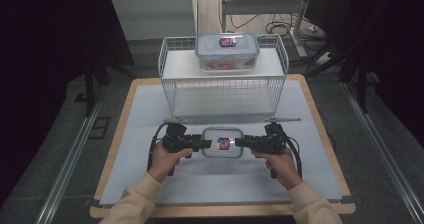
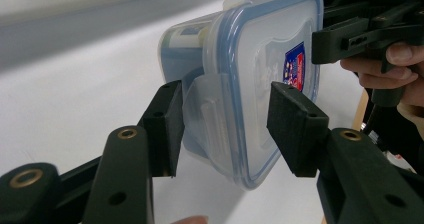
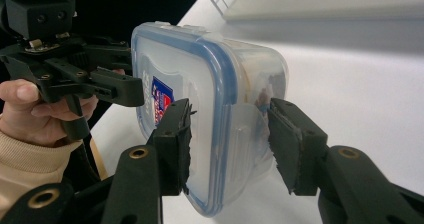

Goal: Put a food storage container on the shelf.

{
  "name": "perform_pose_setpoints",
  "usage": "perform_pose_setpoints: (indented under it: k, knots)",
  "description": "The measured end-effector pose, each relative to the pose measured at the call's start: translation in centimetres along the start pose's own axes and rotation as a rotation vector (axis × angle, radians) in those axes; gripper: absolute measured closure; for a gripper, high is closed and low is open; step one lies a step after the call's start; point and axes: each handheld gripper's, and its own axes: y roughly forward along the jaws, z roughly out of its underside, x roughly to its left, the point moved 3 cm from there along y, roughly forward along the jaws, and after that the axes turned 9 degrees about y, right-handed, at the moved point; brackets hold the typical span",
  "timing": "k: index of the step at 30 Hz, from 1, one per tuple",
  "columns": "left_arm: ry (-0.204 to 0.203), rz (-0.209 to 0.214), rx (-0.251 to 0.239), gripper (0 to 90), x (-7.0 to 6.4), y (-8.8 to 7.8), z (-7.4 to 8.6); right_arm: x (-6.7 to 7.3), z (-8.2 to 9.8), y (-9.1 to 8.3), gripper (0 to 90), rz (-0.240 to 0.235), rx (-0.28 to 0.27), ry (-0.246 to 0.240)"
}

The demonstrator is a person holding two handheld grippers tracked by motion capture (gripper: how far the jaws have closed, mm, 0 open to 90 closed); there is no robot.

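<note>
A clear plastic food container (image 1: 222, 143) with a blue-rimmed lid and a red-and-blue sticker hangs between my two grippers, over the near middle of the white mat. My left gripper (image 1: 206, 144) grips its left end, my right gripper (image 1: 240, 143) its right end. In the left gripper view the jaws (image 2: 225, 109) pinch the container (image 2: 250, 84) at its latch flap, one pad on the lid and one on the base. In the right gripper view the jaws (image 3: 230, 124) clamp the opposite end of the container (image 3: 210, 109) the same way. Each hand wraps its gripper's handle.
A white wire basket rack (image 1: 167, 84) stands at the back of the mat (image 1: 150, 134), its open side facing me. A second lidded container (image 1: 227, 50) rests on top of it. The wooden table edge (image 1: 115, 149) frames the mat.
</note>
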Motion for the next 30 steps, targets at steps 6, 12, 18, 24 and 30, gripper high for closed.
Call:
perform_pose_setpoints:
  k: [6,12,18,24,30]
  knots:
    - [0.013,-0.002,-0.028,50.3,-0.3,-1.0,-1.8,1.2,-1.7,-0.9,52.8,0.003,-0.018,-0.043]
    - [0.040,-0.015,-0.044,50.5,-0.7,-2.0,-3.6,2.3,-3.2,-1.8,52.8,-0.005,-0.047,-0.068]
    - [0.058,-0.024,-0.057,50.6,-1.1,-2.7,-5.3,3.2,-4.5,-2.5,52.8,-0.009,-0.071,-0.094]
    - [0.079,-0.033,-0.070,50.7,-1.2,-3.4,-6.9,4.1,-5.9,-3.2,52.8,-0.011,-0.090,-0.112]
    - [0.104,-0.038,-0.101,51.3,-1.7,-4.7,-8.9,5.4,-7.7,-4.1,52.9,-0.022,-0.116,-0.143]
